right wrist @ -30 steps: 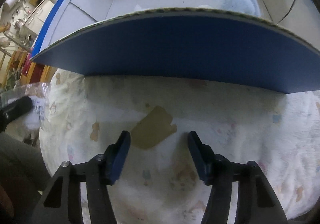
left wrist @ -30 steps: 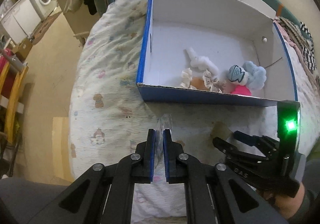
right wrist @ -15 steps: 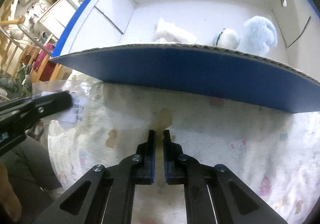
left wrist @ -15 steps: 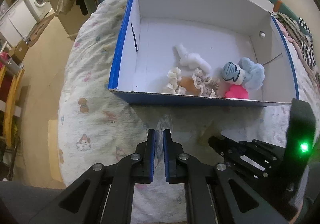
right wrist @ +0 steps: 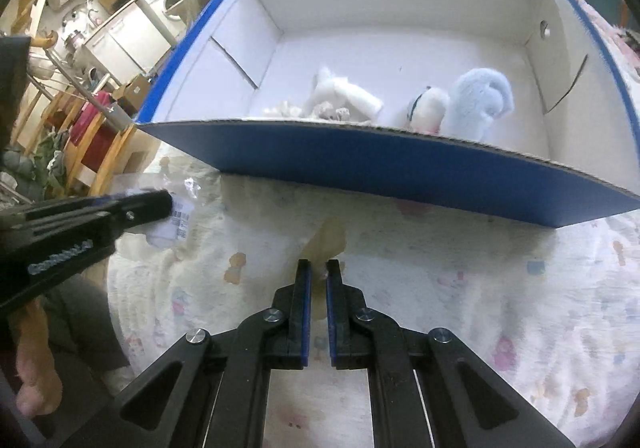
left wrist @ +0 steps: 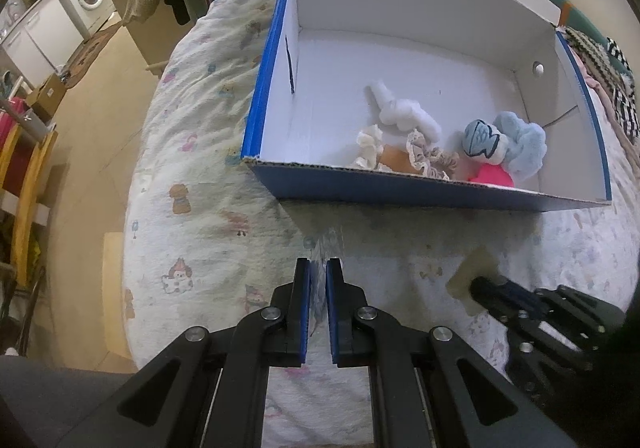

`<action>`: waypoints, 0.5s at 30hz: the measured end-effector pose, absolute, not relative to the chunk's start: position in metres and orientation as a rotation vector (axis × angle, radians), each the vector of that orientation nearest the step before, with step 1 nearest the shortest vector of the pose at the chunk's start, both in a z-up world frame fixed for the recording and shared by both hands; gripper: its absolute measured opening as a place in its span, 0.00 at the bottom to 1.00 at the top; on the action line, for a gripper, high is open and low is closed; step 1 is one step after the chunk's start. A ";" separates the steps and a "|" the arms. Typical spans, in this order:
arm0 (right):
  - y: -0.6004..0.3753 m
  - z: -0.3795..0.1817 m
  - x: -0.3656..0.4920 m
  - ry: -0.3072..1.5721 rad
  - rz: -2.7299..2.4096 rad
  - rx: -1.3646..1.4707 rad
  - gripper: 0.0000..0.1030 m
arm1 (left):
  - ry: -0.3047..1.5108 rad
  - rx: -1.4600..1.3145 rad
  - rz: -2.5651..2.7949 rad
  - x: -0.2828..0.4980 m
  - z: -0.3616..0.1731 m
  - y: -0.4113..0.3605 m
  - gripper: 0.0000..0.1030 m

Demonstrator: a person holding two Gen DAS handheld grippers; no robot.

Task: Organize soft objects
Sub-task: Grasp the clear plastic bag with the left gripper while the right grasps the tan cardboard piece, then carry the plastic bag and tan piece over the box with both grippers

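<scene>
On the bed (left wrist: 208, 183), spread with a cartoon-print quilt, sits a white cardboard box (left wrist: 400, 19) with blue outer walls, its near wall facing both grippers. Inside, close to that near wall, lie a white plush (left wrist: 404, 115), a lace-trimmed cloth piece (left wrist: 400, 155), a pink item (left wrist: 492, 177) and a light blue plush (right wrist: 478, 103). The left gripper (left wrist: 318, 268) has its jaws narrowed onto a clear plastic bag (left wrist: 330, 244), which shows a printed label in the right wrist view. The right gripper (right wrist: 318, 268), just short of the box, has its jaws pinched on a flat tan piece (right wrist: 328, 238) lying on the quilt.
</scene>
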State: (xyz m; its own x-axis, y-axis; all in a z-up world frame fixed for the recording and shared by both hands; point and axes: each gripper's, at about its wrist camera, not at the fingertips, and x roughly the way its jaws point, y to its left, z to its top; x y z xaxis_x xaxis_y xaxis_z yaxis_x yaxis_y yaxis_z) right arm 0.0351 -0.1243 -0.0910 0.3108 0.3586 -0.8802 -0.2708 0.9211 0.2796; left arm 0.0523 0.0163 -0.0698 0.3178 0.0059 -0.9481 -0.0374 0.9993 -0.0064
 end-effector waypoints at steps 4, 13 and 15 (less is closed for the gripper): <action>-0.130 -0.077 0.029 1.156 0.418 0.086 0.08 | 1.237 -0.021 0.034 0.050 -0.069 0.017 0.07; -0.157 -0.034 0.014 1.058 0.419 0.136 0.08 | 1.160 0.004 0.029 0.041 -0.053 0.013 0.07; -0.164 -0.025 0.014 1.038 0.415 0.163 0.08 | 1.132 0.008 0.031 0.039 -0.046 0.011 0.07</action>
State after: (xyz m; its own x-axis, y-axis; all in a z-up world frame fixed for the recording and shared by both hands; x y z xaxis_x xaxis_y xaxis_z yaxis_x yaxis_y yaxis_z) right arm 0.0137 -0.1635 -0.0250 0.4386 0.4084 -0.8005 -0.2562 0.9106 0.3243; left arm 0.0393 0.0112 -0.0462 0.4242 0.0289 -0.9051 -0.0210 0.9995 0.0221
